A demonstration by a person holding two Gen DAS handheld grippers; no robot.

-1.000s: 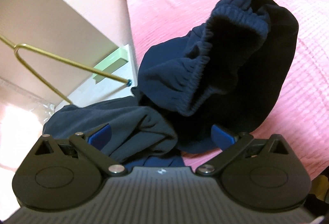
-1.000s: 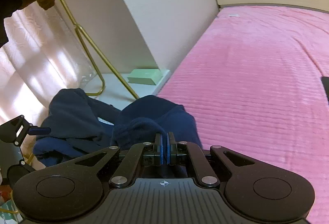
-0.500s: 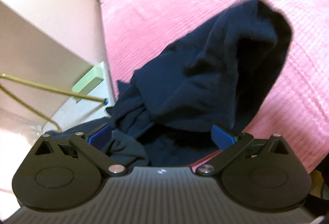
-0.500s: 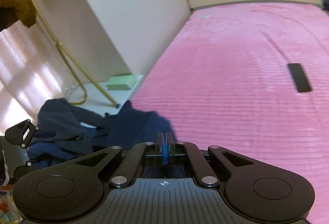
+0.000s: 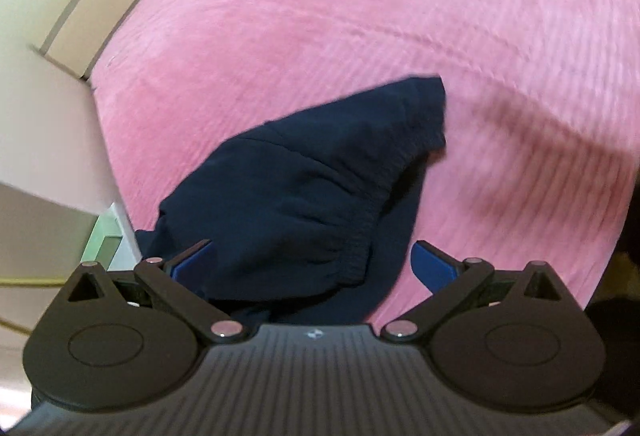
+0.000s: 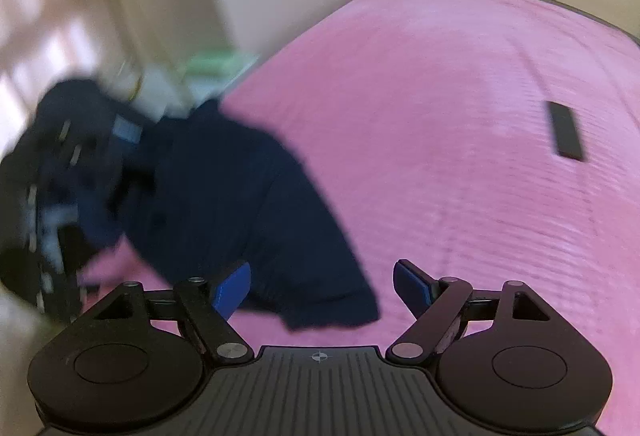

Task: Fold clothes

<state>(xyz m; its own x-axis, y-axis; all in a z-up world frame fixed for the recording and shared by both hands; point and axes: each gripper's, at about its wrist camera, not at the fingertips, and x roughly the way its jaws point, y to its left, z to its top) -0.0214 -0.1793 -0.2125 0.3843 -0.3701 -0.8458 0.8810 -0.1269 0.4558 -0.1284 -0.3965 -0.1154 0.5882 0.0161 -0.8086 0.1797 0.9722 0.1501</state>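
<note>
- The right tool [image 6: 322, 288] is opening, its blue pads [image 6: 234, 290] apart; a corner of the navy garment [image 6: 240, 203] lies between and below them, but neither pad presses on it. I judge this a let-go, so the cloth can settle flat on the bed.
- The left tool [image 5: 310, 262] stands spread wide, pads on either side of a gathered fold with nothing pinched. It hangs over the elastic waistband [image 5: 360, 232], probably to take a fresh hold there.
- The garment lies at the near left edge of the pink bed cover [image 5: 360, 35], one end trailing off the side toward a pale green box [image 5: 106, 242]. It sits there because the bed serves as the folding surface; most of the cover ahead is free for spreading it out.
- A dark flat slab [image 6: 565, 135], perhaps a remote or phone, lies well apart on the cover, out of the working zone.
- The cloth is still bunched and creased, not squared; by my reading folding has barely started, and smoothing comes first.
- Much of the right view is smeared, so detail at its left side cannot be told.
</note>
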